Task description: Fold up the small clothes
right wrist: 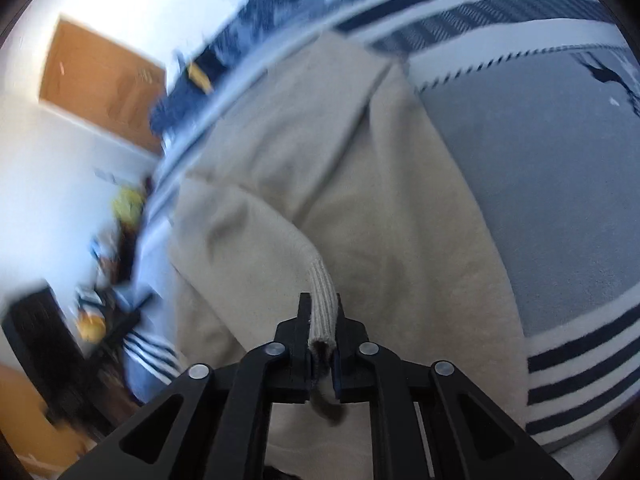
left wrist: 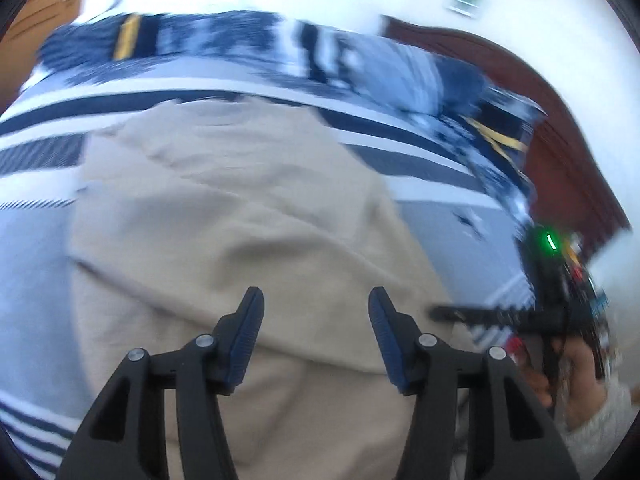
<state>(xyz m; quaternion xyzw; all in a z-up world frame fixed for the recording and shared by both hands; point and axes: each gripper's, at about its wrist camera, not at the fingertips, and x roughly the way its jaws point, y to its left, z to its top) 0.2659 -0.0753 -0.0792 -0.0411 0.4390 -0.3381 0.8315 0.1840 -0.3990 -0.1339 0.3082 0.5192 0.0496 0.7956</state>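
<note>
A beige garment (left wrist: 240,208) lies spread on a bed covered by a grey, white and navy striped blanket (left wrist: 36,248). My left gripper (left wrist: 316,320) is open and empty, hovering just above the garment's near part. My right gripper (right wrist: 320,320) is shut on the garment's ribbed cuff (right wrist: 322,304), and the sleeve (right wrist: 256,232) runs away from the jaws over the body of the garment (right wrist: 400,208). The right gripper also shows at the right edge of the left wrist view (left wrist: 444,314), by the garment's right side.
The striped blanket (right wrist: 540,200) extends on all sides of the garment. A dark wooden headboard (left wrist: 568,132) stands at the right. A wooden door (right wrist: 104,80) and a white wall are beyond the bed. Cluttered items (right wrist: 100,280) lie beside the bed.
</note>
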